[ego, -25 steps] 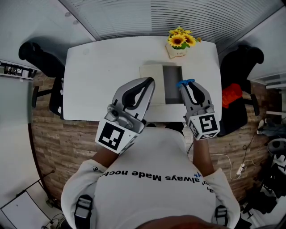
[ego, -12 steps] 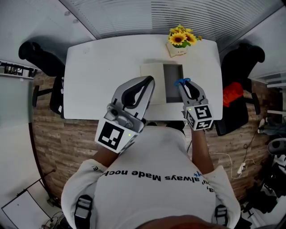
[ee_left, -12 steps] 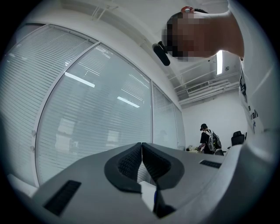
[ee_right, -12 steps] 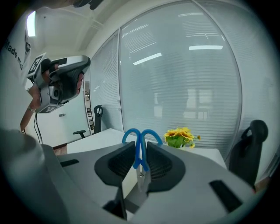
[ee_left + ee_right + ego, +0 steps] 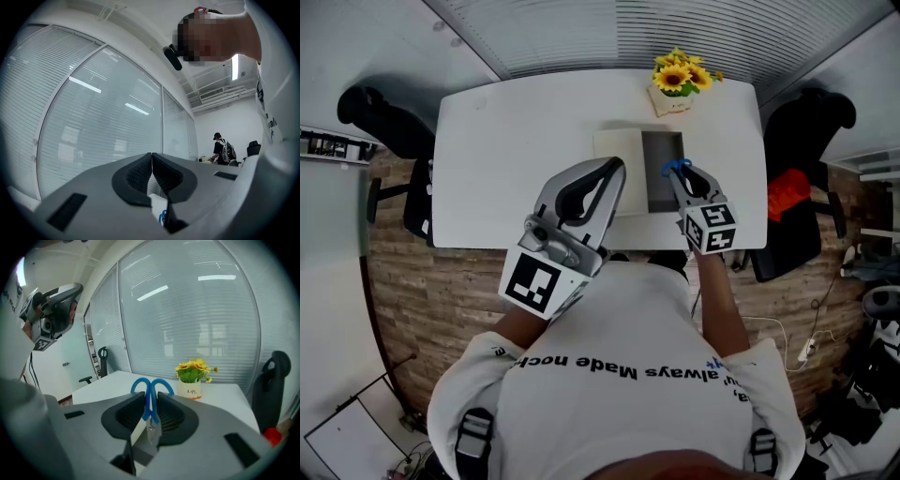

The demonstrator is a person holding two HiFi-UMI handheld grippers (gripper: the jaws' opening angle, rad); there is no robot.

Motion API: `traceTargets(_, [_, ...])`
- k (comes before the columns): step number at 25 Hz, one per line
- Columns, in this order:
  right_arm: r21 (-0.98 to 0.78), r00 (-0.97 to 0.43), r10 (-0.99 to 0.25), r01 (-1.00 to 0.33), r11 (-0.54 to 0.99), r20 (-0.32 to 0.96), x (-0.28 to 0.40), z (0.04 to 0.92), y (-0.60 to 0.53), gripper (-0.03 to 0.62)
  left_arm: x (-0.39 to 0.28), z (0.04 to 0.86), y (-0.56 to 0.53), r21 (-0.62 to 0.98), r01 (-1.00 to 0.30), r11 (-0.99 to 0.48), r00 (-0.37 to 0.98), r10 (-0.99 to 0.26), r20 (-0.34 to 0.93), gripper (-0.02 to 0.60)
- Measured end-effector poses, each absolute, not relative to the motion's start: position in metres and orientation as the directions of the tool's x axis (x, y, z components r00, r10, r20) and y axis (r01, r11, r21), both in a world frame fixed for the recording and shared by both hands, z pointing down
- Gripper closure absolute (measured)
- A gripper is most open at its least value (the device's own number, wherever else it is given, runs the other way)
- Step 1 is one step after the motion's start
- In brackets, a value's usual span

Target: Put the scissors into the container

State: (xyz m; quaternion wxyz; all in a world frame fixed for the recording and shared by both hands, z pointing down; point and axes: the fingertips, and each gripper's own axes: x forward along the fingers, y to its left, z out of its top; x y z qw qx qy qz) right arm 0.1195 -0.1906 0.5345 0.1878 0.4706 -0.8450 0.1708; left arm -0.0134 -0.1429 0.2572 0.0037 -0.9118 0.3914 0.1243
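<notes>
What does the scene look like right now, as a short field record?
left gripper: shut, nothing between its jaws
right gripper: shut on the scissors
scissors: blue handles stick out past the jaw tips
container: open, on the white table; in the head view the right gripper is at its right edge
other: sunflower pot at the table's far edge

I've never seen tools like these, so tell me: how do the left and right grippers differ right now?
The right gripper is shut on the scissors, whose blue handles poke out past its tips; the left gripper is shut on nothing. The right gripper's tips sit by the container's edge; the left gripper looms larger in the head view, seemingly held higher. Both are closed, and each carries a marker cube.
</notes>
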Motion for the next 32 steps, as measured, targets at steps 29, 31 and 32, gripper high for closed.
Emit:
traceTargets(29, [-0.231, -0.444, -0.542, -0.879, 0.416, 0.714, 0.116, 0.643, -0.231, 0.502, -0.038, 0.263, -0.151, 0.109, -0.746, -0.657, 0.626, -0.748, -0.222, 0.561])
traceTargets(31, [-0.240, -0.443, -0.524, -0.880, 0.410, 0.727, 0.116, 0.649, -0.233, 0.502, -0.039, 0.265, -0.153, 0.110, -0.749, -0.654, 0.623, -0.750, -0.221, 0.561])
traceTargets(32, [-0.245, -0.443, -0.515, -0.880, 0.407, 0.734, 0.116, 0.652, -0.234, 0.502, -0.040, 0.265, -0.153, 0.111, -0.750, -0.652, 0.621, -0.752, -0.221, 0.561])
